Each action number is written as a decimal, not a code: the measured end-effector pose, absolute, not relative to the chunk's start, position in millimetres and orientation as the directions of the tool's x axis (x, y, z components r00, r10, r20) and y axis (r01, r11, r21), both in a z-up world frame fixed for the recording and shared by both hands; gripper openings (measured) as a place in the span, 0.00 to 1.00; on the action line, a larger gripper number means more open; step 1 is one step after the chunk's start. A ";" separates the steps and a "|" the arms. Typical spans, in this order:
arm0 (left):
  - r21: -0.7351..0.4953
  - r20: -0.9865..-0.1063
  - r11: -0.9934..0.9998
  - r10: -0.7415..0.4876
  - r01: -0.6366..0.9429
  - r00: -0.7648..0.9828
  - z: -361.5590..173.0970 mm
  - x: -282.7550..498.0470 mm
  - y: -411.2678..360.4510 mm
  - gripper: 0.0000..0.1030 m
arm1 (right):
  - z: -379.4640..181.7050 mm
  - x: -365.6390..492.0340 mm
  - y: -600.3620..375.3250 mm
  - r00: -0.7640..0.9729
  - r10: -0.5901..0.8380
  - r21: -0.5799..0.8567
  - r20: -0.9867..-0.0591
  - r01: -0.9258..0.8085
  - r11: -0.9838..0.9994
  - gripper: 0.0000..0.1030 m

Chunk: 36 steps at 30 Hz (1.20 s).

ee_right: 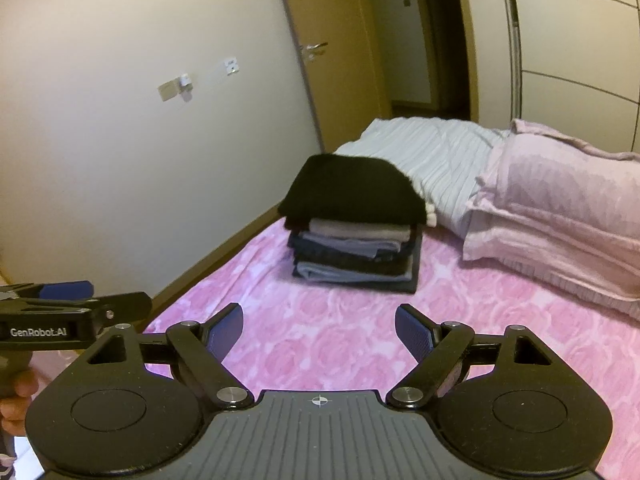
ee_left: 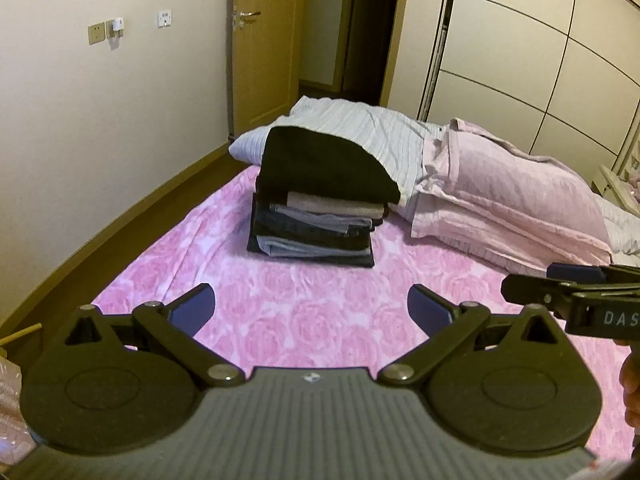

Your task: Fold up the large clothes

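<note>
stack of folded clothes (ee_left: 316, 208) on bed (ee_left: 320, 320) | soft, floppy, probably heavy-ish, grab low at edges | left gripper (ee_left: 311, 310) spread apart, empty | right gripper (ee_right: 319, 330) spread apart, empty

Lower garments of folded clothes stack (ee_left: 316, 220) mostly hidden under black top piece (ee_left: 328, 168); only edges seen, exact nr of items not to tell. Striped blanket (ee_left: 380, 136) partly covered by stack and by pink pillow (ee_left: 508, 200). Right gripper (ee_left: 532, 284) cut off by right edge in left wrist view, only one side seen, jaws not to judge there. Left gripper (ee_right: 92, 296) cut by left edge in right wrist view. Hand (ee_right: 18, 396) only partly in frame, blurred. Wall sockets (ee_left: 97, 33) too small for detail.
</note>
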<state>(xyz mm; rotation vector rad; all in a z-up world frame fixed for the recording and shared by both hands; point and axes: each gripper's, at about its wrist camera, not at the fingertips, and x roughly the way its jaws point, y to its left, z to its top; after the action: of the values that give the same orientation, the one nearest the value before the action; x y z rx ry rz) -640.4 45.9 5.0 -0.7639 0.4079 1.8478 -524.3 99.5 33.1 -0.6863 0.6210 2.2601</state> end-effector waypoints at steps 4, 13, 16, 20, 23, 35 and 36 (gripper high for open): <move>-0.070 -0.689 -0.400 0.682 -0.914 -0.246 -0.8 -638.4 40.5 0.98 | 30.8 -524.5 94.4 -0.624 0.457 0.234 -0.634 -0.718 -0.656 0.78; -0.071 -0.714 -0.413 0.657 -0.908 -0.243 -11.1 -641.9 35.5 0.98 | 21.5 -532.8 88.4 -0.617 0.418 0.235 -0.667 -0.707 -0.667 0.78; -0.069 -0.717 -0.413 0.654 -0.908 -0.243 -13.1 -643.0 35.2 0.98 | 18.2 -534.9 87.8 -0.615 0.410 0.239 -0.674 -0.706 -0.667 0.78; -0.068 -0.721 -0.409 0.651 -0.910 -0.239 -16.1 -644.4 35.5 0.98 | 16.1 -536.0 88.0 -0.608 0.411 0.236 -0.679 -0.711 -0.662 0.78; -0.068 -0.722 -0.404 0.651 -0.912 -0.234 -17.9 -645.5 36.5 0.98 | 15.6 -537.9 88.1 -0.605 0.412 0.235 -0.681 -0.714 -0.660 0.78; -0.075 -0.724 -0.377 0.657 -0.923 -0.209 -19.4 -652.0 43.9 0.98 | 10.3 -543.7 92.5 -0.583 0.424 0.230 -0.693 -0.736 -0.636 0.78; -0.076 -0.724 -0.374 0.658 -0.924 -0.207 -19.6 -652.4 44.2 0.98 | 9.7 -544.5 92.9 -0.580 0.425 0.230 -0.695 -0.739 -0.633 0.78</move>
<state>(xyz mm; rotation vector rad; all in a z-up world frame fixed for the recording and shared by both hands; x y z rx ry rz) -652.4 44.2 -19.6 -0.8305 0.4587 1.8007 -544.5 92.9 9.7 -0.7923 0.6699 2.2124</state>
